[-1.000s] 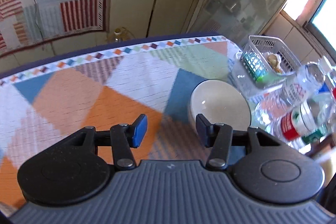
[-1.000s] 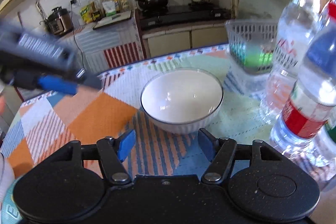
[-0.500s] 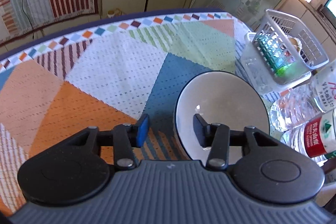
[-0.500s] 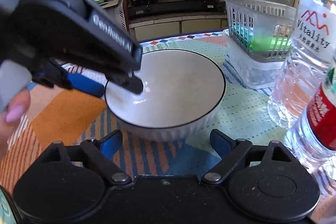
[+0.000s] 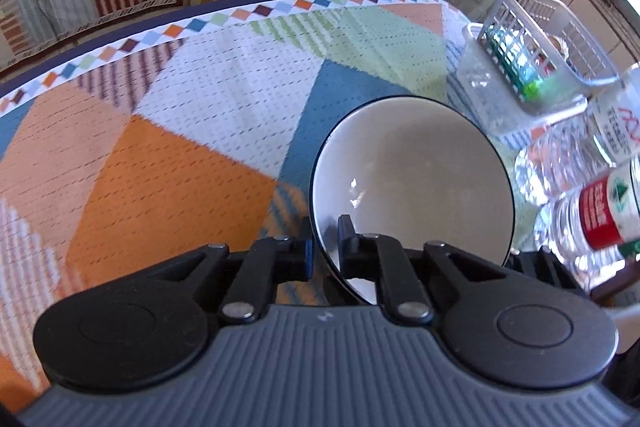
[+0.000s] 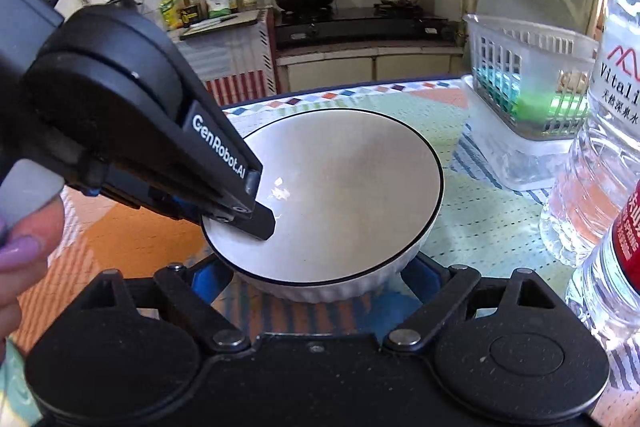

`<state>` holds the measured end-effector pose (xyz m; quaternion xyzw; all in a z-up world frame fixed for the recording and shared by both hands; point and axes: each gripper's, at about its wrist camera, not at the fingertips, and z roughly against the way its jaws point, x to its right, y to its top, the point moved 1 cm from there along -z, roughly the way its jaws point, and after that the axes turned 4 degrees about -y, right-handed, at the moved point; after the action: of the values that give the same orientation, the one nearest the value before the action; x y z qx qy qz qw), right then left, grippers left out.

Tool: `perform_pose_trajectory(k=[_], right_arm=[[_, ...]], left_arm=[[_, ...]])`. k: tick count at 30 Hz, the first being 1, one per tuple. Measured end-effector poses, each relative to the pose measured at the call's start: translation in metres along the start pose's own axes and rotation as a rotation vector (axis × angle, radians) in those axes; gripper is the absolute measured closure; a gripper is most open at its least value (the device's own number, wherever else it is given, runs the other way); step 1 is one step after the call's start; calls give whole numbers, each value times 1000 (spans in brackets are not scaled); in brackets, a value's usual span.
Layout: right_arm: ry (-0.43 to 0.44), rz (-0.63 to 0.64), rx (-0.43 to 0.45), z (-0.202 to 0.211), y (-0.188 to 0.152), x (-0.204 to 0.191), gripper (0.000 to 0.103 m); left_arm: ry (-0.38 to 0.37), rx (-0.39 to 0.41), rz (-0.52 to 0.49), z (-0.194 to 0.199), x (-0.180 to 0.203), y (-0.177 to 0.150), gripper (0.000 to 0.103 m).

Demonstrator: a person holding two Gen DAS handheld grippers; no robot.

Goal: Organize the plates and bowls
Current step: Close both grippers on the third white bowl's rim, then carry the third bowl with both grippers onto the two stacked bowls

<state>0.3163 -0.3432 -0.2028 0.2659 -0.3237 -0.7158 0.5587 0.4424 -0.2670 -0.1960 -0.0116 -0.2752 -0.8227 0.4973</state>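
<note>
Patterned desk (image 5: pixel 200 163) carries the bowl (image 6: pixel 344 195): left gripper (image 5: pixel 324 255) pinches its left rim, right gripper (image 6: pixel 316 275) spread around its near side.

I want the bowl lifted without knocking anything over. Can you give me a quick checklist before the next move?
1. Left tongs clamped on the rim of the bowl, one finger inside, one outside: ok.
2. Right tongs open, fingers on either side of the bowl's base: ok.
3. Bowl empty: ok.
4. Water bottles close on the bowl's right, clearance tight: not ok.
5. Basket apart from the bowl: ok.
6. Grip firm enough for a one-sided lift: cannot tell.
</note>
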Motion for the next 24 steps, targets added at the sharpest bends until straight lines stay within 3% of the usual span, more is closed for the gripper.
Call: perform_pose_trajectory(k=[6, 24], right_arm=[[37, 25, 16, 30, -3, -25, 10], [144, 89, 93, 168, -3, -137, 11]], left_arm=[[28, -2, -18, 45, -9, -19, 93], [85, 97, -54, 226, -51, -99, 92]])
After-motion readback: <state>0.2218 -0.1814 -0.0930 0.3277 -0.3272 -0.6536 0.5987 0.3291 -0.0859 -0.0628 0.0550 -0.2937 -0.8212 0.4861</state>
